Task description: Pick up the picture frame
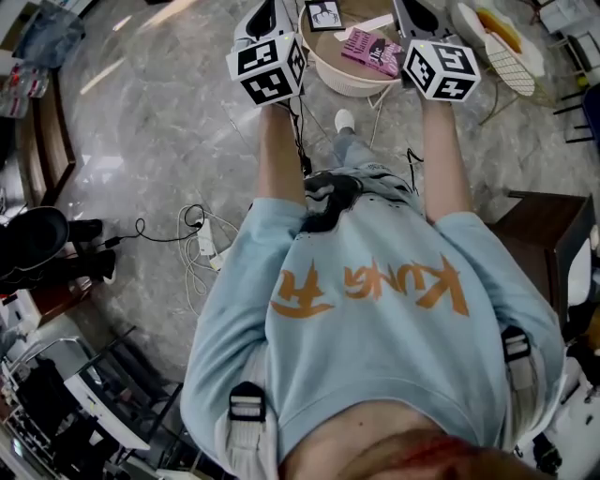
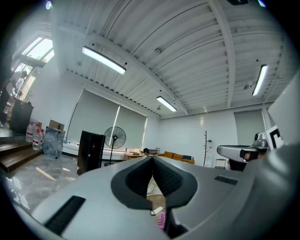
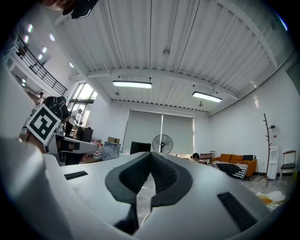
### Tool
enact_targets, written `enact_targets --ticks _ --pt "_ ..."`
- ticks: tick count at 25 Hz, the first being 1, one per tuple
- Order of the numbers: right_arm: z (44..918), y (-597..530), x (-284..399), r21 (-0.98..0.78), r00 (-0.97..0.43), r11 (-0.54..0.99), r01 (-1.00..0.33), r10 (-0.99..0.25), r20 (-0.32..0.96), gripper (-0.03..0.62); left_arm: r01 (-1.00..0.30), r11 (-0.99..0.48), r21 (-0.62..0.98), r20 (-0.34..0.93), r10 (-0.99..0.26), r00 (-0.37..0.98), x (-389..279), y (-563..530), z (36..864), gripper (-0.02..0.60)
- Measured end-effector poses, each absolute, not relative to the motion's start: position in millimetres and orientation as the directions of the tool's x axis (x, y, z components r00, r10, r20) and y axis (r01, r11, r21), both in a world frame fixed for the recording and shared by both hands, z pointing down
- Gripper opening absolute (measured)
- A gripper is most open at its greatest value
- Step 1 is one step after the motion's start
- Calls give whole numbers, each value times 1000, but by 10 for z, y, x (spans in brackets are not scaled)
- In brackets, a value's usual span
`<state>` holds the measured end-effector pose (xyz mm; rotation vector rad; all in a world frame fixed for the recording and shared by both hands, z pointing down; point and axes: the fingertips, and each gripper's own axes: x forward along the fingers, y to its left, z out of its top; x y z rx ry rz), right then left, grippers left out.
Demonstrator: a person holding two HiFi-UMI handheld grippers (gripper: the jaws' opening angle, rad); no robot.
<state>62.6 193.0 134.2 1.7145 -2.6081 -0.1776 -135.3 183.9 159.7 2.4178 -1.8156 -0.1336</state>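
Observation:
The picture frame (image 1: 324,14), black-edged with a pale print, lies on a round table (image 1: 349,82) at the top of the head view. A pink book (image 1: 372,50) lies beside it. Both grippers are held out level towards the table. My left gripper (image 1: 262,19) is just left of the frame, and my right gripper (image 1: 413,17) is to the right of the book. The left gripper view shows its jaws (image 2: 152,159) shut with nothing between them, the pink book (image 2: 161,220) peeking below. My right gripper's jaws (image 3: 151,154) are also shut and empty.
White and black cables (image 1: 199,240) trail over the marble floor on the left. A dark wooden cabinet (image 1: 546,234) stands at the right and a white chair (image 1: 512,58) beside the table. Farther off are a standing fan (image 2: 115,138) and an orange sofa (image 3: 240,161).

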Motion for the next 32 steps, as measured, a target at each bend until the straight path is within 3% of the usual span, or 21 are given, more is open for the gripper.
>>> enact_targets --ticks 6,14,22,32 --pt "1430 1336 482 93 -465 461 -883 -884 -34 -3 -969 -186 165 29 -981 193 -1549 1375 1742 20" --pt "1922 348 481 35 -487 490 -871 -871 60 -3 -971 -159 179 156 -970 188 -1471 524 2248 20" --pt "2503 -629 967 32 -448 460 -887 -875 184 -3 -971 -149 188 276 -941 197 -1053 -435 2823 20" --pt "2419 -1699 1523 -4 -424 429 -903 -891 165 -3 -966 -203 157 273 -932 240 -451 -1539 2686 20"
